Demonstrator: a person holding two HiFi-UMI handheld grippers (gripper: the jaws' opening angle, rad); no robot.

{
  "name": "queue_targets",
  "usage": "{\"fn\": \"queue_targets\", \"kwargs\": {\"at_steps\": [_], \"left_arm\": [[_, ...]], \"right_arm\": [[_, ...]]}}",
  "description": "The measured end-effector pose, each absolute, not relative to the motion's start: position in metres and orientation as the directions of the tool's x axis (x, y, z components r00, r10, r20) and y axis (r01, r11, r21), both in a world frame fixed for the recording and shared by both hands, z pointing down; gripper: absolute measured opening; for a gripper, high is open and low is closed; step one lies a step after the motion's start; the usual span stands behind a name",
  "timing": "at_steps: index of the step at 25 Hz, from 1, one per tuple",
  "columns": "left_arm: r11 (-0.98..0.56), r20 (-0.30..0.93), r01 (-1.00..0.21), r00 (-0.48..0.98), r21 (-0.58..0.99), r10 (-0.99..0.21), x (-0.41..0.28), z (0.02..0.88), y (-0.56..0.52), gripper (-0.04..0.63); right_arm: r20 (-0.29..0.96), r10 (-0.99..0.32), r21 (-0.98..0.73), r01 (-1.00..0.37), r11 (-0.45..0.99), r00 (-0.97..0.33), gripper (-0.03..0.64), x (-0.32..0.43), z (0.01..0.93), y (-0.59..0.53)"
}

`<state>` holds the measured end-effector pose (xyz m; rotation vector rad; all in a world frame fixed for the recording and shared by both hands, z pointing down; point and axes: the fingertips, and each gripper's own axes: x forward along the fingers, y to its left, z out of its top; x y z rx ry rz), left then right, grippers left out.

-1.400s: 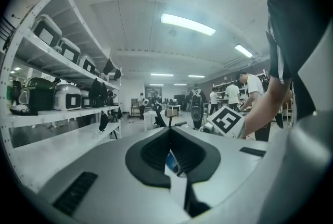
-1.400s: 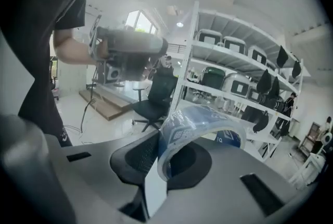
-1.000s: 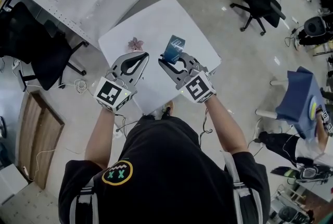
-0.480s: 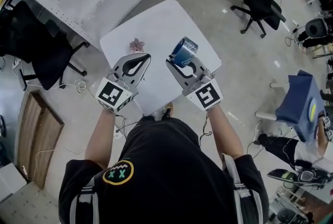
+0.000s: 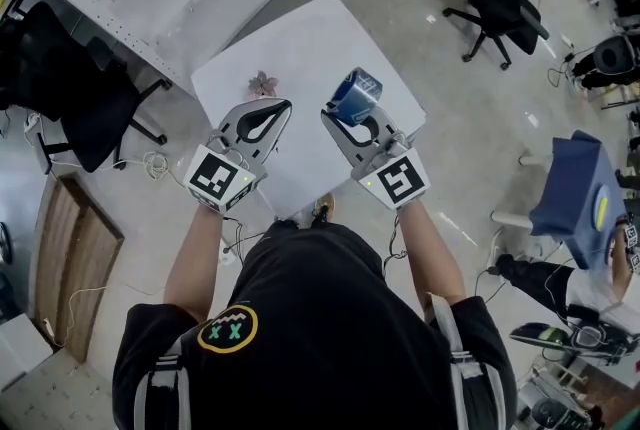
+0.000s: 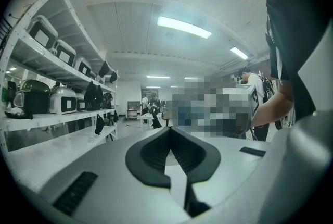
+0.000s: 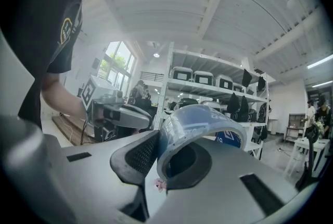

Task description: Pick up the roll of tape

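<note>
Between right fingers (image 7: 138,158), pinched tape roll (image 7: 197,113)

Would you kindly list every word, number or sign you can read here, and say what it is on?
"XX": round yellow-ringed badge on the back of the black shirt.
The cubes on the left gripper and right gripper: square patterns only, no words.
White print on the blue sign behind the roll of tape: too hidden to read.

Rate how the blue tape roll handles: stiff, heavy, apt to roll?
Probably stiff: the roll of tape looks round though the right gripper pinches one wall. Likely light, since it is mostly hollow. Set on edge on the table, it could roll.
</note>
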<state>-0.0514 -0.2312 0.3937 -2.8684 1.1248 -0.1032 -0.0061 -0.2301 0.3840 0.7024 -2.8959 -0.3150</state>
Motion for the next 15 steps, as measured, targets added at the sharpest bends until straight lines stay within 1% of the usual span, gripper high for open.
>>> {"fn": "queue_targets", "kwargs": {"at_steps": [15], "left_arm": [[-0.736, 0.039, -0.672, 0.736, -0.081, -0.676, -0.0471, 0.3944, -0.2321, 0.015]], "right_arm": [[0.102, -0.481, 0.251, -0.446, 0.859, -0.871, 0.061, -0.0026, 0.3865, -0.2335]]}}
